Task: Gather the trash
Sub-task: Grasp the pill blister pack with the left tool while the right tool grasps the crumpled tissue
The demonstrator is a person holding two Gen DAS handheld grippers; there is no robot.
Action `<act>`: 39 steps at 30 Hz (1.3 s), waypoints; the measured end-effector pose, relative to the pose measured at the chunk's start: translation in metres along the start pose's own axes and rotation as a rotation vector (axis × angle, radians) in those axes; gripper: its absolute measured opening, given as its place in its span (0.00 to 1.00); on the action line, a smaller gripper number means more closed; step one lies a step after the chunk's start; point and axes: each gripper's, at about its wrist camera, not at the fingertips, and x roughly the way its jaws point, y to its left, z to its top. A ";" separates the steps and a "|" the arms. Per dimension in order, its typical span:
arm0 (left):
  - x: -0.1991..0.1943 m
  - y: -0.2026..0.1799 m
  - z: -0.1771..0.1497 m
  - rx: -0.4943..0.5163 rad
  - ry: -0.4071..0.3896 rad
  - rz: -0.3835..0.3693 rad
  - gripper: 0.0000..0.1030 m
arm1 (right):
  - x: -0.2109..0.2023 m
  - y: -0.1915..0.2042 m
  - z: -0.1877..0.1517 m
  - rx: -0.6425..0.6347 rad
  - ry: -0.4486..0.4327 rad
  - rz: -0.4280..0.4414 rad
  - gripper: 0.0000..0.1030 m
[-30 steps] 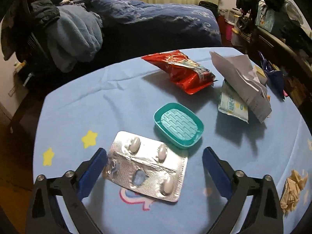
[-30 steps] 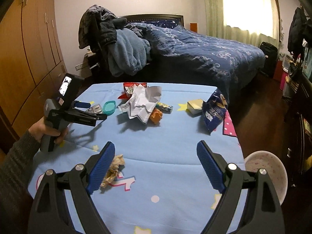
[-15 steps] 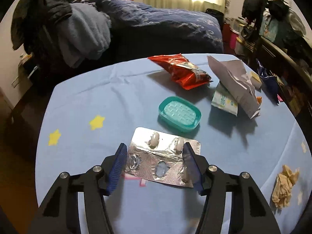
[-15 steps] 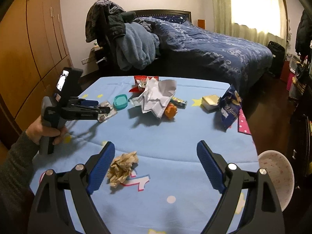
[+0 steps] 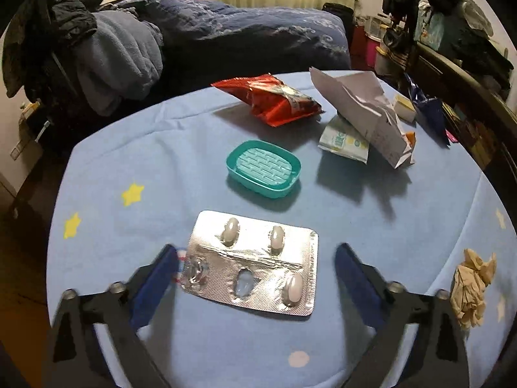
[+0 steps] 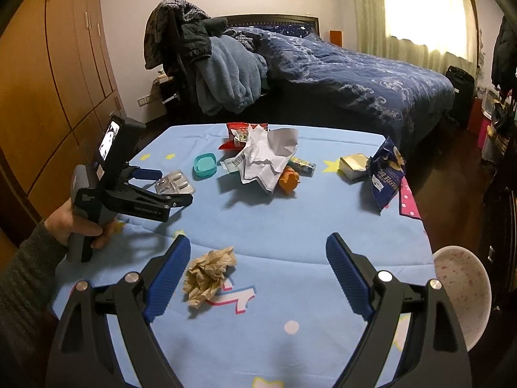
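Teal soap dish (image 5: pixel 263 168) sits empty beside foil blister pack (image 5: pixel 252 270).

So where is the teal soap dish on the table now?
In the left wrist view, the teal soap dish sits mid-table, just beyond the pill blister pack and in front of the red snack bag.

Your left wrist camera sits close over the near-left part of the blue table (image 5: pixel 161 161), tilted steeply down along its fingers, so the blister pack (image 5: pixel 252 265) fills the lower middle and the bed (image 5: pixel 258 32) lies beyond; your right wrist camera looks from farther back, at a shallower tilt across the whole tabletop. Both views share the blister pack (image 6: pixel 174 182), the teal dish (image 5: pixel 263 168), the crumpled brown paper (image 6: pixel 208 273) and the bed.
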 end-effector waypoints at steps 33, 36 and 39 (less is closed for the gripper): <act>-0.119 0.012 -0.072 -0.315 -0.169 0.193 0.77 | 0.079 0.060 -0.030 -0.128 0.203 0.051 0.29; -0.123 0.013 -0.077 -0.332 -0.174 0.206 0.77 | 0.070 0.061 -0.030 -0.127 0.176 0.051 0.26; -0.127 0.011 -0.079 -0.338 -0.181 0.220 0.77 | 0.056 0.054 -0.027 -0.115 0.140 0.032 0.26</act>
